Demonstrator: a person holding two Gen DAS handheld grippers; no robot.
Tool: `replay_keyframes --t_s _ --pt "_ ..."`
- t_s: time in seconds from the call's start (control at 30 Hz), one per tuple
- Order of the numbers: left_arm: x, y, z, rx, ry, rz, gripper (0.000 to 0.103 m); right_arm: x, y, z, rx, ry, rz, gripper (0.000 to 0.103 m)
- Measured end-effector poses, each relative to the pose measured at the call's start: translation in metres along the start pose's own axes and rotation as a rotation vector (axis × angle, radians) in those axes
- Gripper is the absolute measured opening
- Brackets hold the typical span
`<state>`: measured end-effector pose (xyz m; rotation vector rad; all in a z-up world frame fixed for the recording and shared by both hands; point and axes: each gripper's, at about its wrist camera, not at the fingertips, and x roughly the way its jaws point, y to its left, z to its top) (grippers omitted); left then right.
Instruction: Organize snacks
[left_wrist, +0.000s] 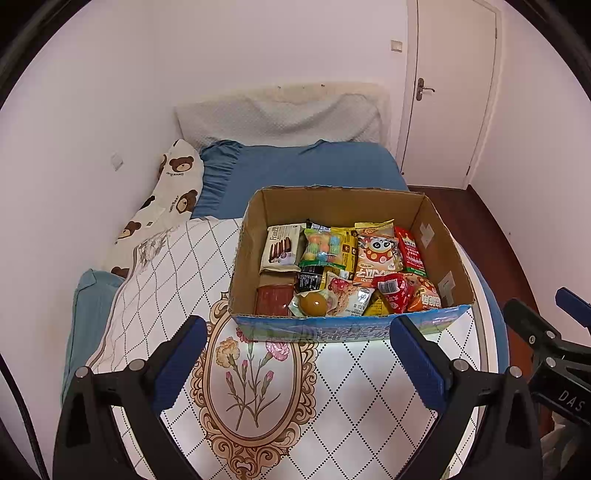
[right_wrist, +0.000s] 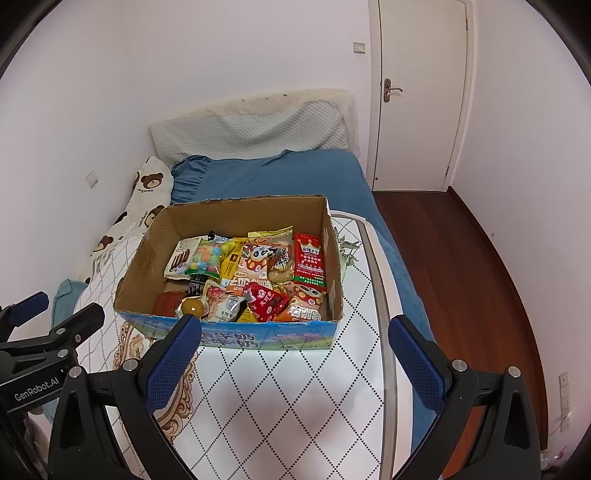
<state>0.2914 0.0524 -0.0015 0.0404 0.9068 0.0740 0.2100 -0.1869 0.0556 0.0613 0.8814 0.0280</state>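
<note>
My table carries an open cardboard box of snack packets, piled so the lower ones are mostly hidden. My left tongs and right tongs both gape wide and empty, just short of the box, their bases cut off.

White walls, a white door, dark wood floor, blue-sheeted bed.
</note>
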Motion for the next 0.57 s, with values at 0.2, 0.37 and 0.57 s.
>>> replay_keyframes --t_s 0.2,0.37,0.57 --pt "-0.0002 -0.0004 0.0014 0.003 -0.003 0.0 0.101 0.0001 0.0003 0.0012 0.004 0.001 0.004 0.103" --pt "-0.001 -0.0006 0.0019 0.001 -0.004 -0.006 0.101 -0.0006 0.0002 0.0009 0.005 0.0 0.003 0.103" --pt "-0.0024 -0.0021 0.0024 0.004 -0.015 -0.009 0.101 -0.001 -0.0004 0.0006 0.006 0.0 0.002 0.103"
